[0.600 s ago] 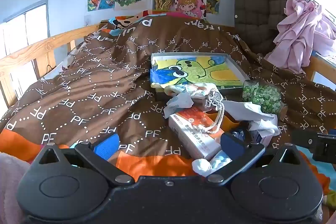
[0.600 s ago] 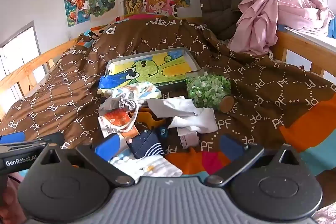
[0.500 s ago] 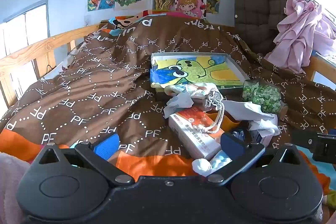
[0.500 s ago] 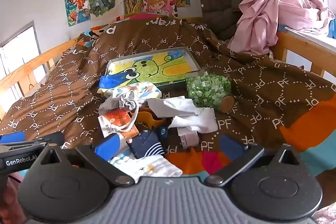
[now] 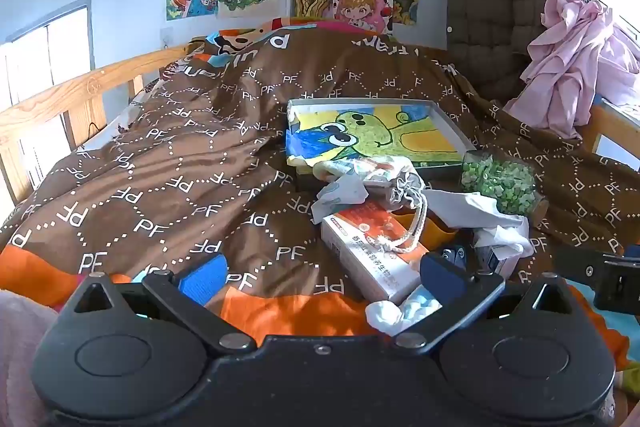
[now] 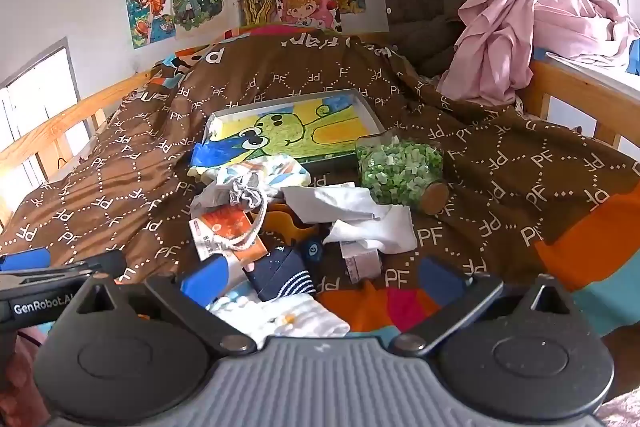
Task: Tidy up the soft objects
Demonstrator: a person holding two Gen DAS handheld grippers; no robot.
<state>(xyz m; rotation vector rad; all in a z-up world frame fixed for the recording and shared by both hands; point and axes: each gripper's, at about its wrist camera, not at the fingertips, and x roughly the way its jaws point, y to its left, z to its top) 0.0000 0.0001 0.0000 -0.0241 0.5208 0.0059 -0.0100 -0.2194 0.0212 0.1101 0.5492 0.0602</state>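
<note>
1. Covering the bed, a brown quilt (image 5: 168, 163) repeats white "PF" letters.
2. Socks (image 6: 280, 315), a drawstring pouch (image 6: 246, 193) and white cloths (image 6: 360, 215) lie heaped before a frog-picture tray (image 6: 372, 115).
3. Left gripper (image 5: 320, 279) and right gripper (image 6: 324, 279): jaws wide, empty.
4. "GenRobot.AI" marks the left tool.

Bright window daylight, fisheye-bent edges
</note>
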